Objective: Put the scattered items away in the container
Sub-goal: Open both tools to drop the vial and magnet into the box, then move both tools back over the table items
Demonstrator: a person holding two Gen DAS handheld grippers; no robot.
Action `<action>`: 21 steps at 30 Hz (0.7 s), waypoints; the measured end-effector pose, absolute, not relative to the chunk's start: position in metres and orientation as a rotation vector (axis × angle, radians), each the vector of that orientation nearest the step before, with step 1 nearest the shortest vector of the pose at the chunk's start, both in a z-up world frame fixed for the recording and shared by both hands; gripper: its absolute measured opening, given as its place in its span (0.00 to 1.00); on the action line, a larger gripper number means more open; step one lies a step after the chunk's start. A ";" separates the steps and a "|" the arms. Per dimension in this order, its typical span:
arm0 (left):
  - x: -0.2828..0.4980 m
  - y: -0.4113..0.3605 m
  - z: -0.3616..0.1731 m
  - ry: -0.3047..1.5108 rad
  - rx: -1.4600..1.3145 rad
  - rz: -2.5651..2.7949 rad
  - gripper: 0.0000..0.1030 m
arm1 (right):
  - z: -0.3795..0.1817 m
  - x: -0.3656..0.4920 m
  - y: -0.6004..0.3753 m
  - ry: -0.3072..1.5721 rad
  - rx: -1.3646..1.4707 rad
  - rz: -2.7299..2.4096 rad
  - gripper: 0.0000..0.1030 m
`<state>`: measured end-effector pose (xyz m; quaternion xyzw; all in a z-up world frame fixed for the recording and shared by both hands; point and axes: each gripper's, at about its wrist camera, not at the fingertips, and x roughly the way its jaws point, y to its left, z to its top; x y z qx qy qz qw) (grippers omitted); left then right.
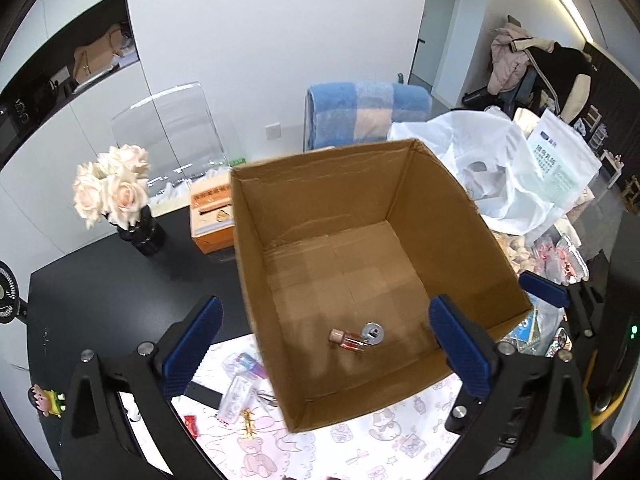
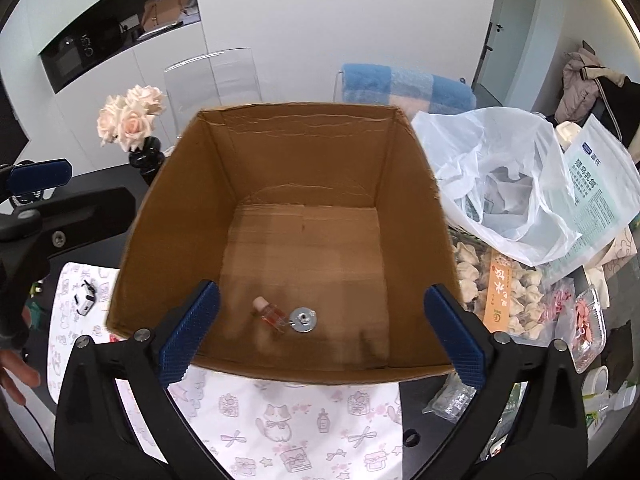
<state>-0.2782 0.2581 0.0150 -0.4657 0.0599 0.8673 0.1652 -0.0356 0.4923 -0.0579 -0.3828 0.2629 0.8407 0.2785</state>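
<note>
Below, bottle lies boxed — between spread jaws.

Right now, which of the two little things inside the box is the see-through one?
The small bottle with reddish liquid and a pale cap, lying on its side on the cardboard box floor. The round metal disc touching it is solid silver.

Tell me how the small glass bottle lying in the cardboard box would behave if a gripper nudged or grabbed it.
The small glass bottle lies on its side on the floor of the cardboard box, so a nudge would probably roll or slide it. It looks like clear glass, so likely smooth, slippery and breakable under a hard pinch. It looks tiny beside the metal disc touching it, so probably light.
</note>
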 end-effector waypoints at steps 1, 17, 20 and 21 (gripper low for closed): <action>-0.277 0.253 0.016 0.170 -1.329 2.469 1.00 | -0.056 -0.037 0.489 0.706 -1.025 2.258 1.00; -0.206 0.125 0.009 0.144 -1.261 2.556 1.00 | -0.025 -0.076 0.401 0.677 -1.002 2.323 1.00; -0.191 0.101 0.000 0.121 -1.291 2.522 1.00 | -0.028 -0.088 0.376 0.666 -1.010 2.347 1.00; -0.186 0.092 -0.005 0.097 -1.312 2.511 1.00 | -0.029 -0.092 0.367 0.668 -1.008 2.367 1.00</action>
